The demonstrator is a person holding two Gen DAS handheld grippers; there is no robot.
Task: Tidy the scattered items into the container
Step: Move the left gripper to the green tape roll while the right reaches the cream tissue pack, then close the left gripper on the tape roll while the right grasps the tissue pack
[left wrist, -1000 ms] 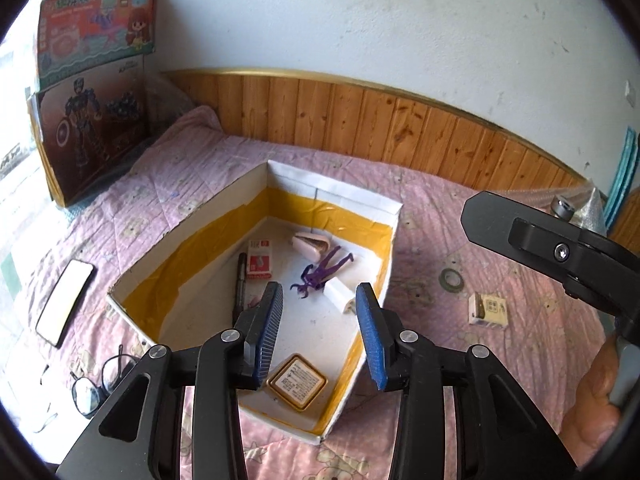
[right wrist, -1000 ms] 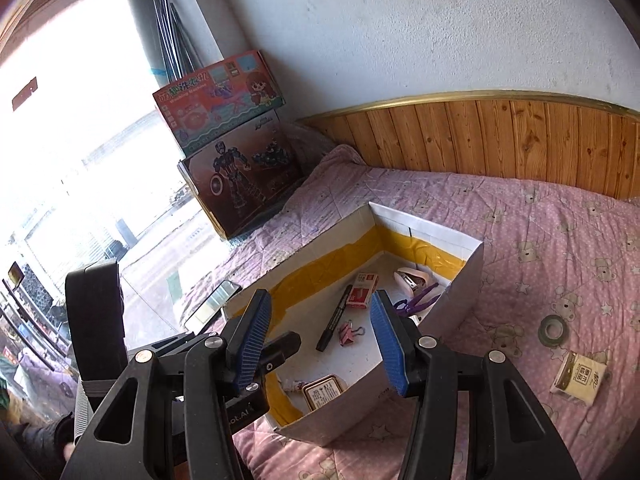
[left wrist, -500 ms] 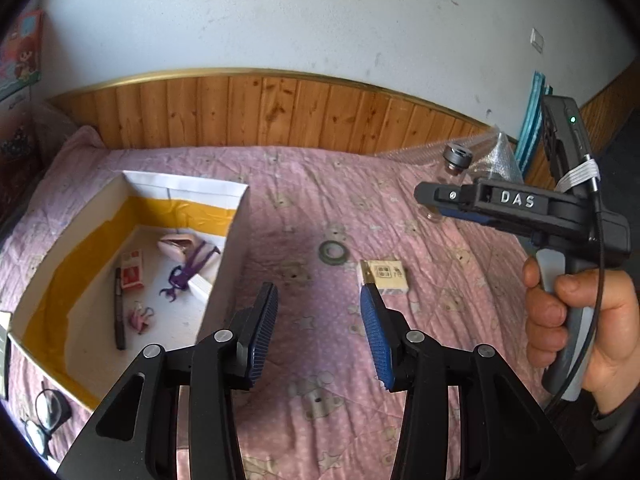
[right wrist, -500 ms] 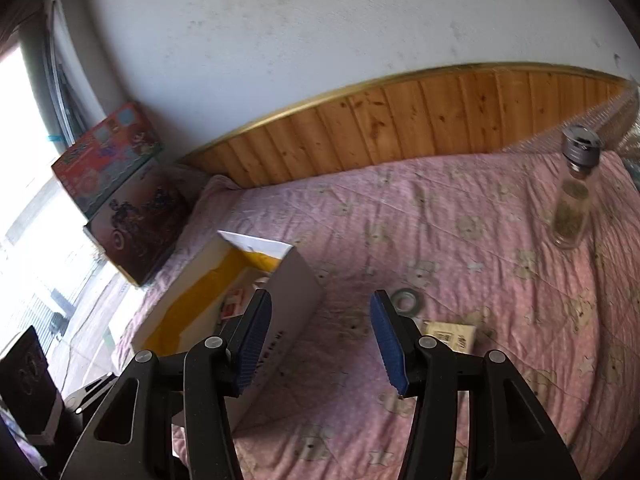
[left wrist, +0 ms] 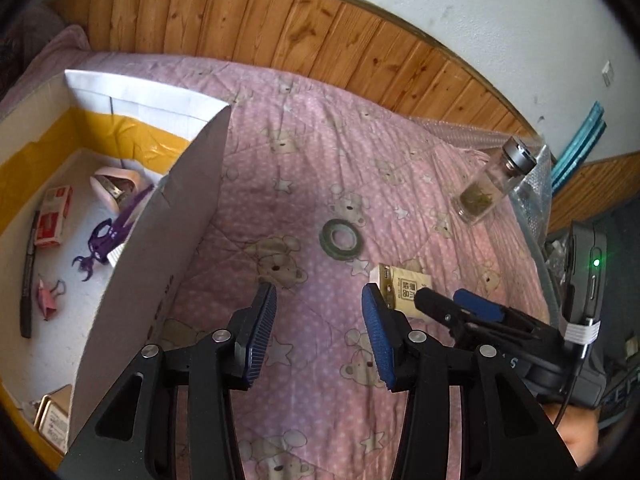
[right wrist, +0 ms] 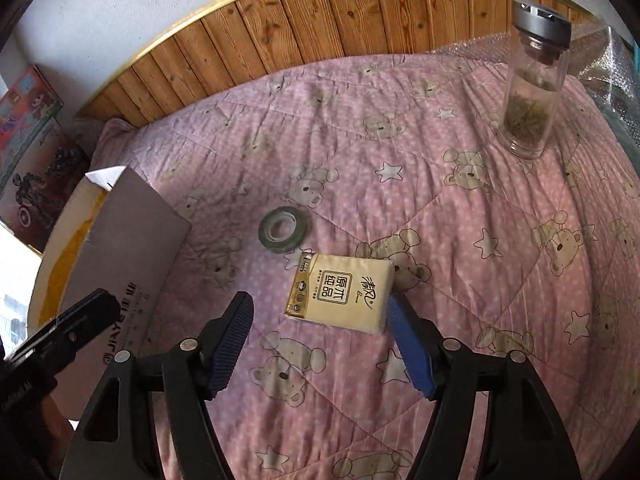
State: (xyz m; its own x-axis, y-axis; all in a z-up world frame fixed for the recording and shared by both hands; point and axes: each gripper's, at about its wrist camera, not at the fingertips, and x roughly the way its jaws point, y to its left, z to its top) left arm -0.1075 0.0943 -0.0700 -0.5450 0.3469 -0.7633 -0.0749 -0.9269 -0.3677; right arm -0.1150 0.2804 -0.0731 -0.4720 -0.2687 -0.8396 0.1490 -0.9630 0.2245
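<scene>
Two hand-held grippers are in view: the left hand-held gripper (left wrist: 316,332) and the right hand-held gripper (right wrist: 320,344). On the bed (right wrist: 460,280) lie one tissue pack (right wrist: 340,296), one roll of tape (right wrist: 283,229) and one glass bottle (right wrist: 530,84). One cardboard box (left wrist: 160,240) holds one black marker (left wrist: 27,276), one red-and-white packet (left wrist: 54,216), one pink binder clip (left wrist: 48,300), one purple toy (left wrist: 110,236), one pink stapler-like item (left wrist: 116,186) and one small tan box (left wrist: 52,420). Two picture boxes (right wrist: 36,144) lean by the wall.
</scene>
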